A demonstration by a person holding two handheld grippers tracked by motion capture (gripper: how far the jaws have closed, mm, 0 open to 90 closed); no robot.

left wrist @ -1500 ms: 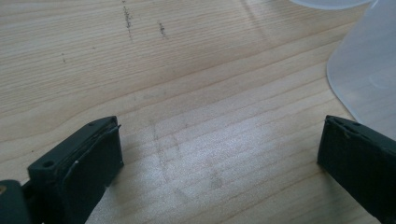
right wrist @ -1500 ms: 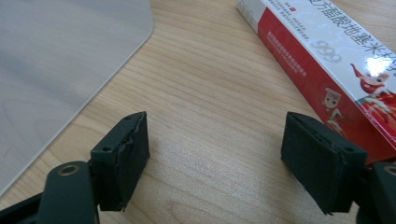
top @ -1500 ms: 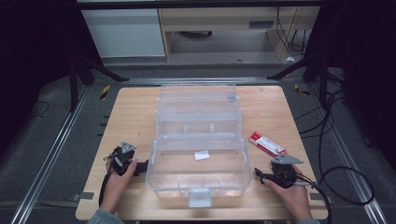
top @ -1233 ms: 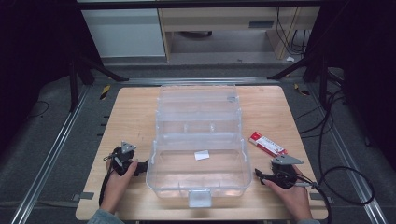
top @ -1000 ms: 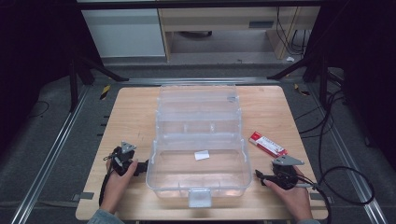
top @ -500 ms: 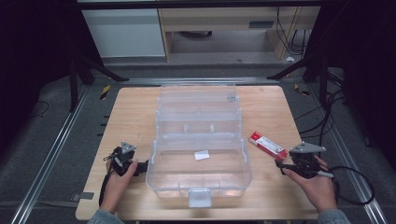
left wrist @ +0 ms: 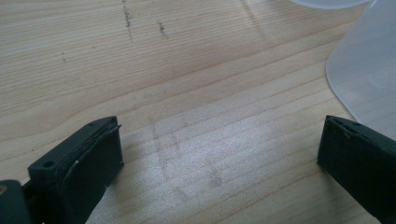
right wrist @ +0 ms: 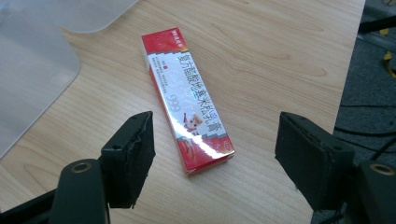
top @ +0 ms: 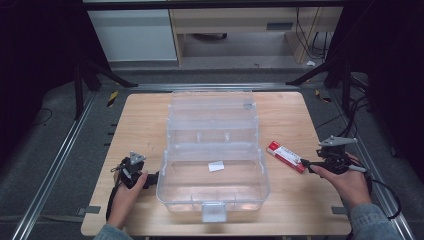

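A clear plastic box [top: 215, 185] with its lid swung open toward the back stands in the middle of the wooden table [top: 140, 120]. A small white slip [top: 216, 166] lies inside it. A red and white carton [top: 286, 156] [right wrist: 187, 98] lies flat to the right of the box. My right gripper [top: 306, 163] [right wrist: 212, 154] hovers open just at the carton's near end, jaws either side of it without touching. My left gripper [top: 152, 178] [left wrist: 219, 154] rests open on bare wood beside the box's left wall [left wrist: 369, 70].
The table's right edge [right wrist: 350, 70] runs close past the right gripper, with dark floor and cables [top: 360, 107] beyond. Metal rails [top: 60, 150] flank the table. A cabinet [top: 132, 35] stands behind the table.
My right gripper has left the box's right front corner, moved right and back, and now points at the carton. The left gripper stayed put.
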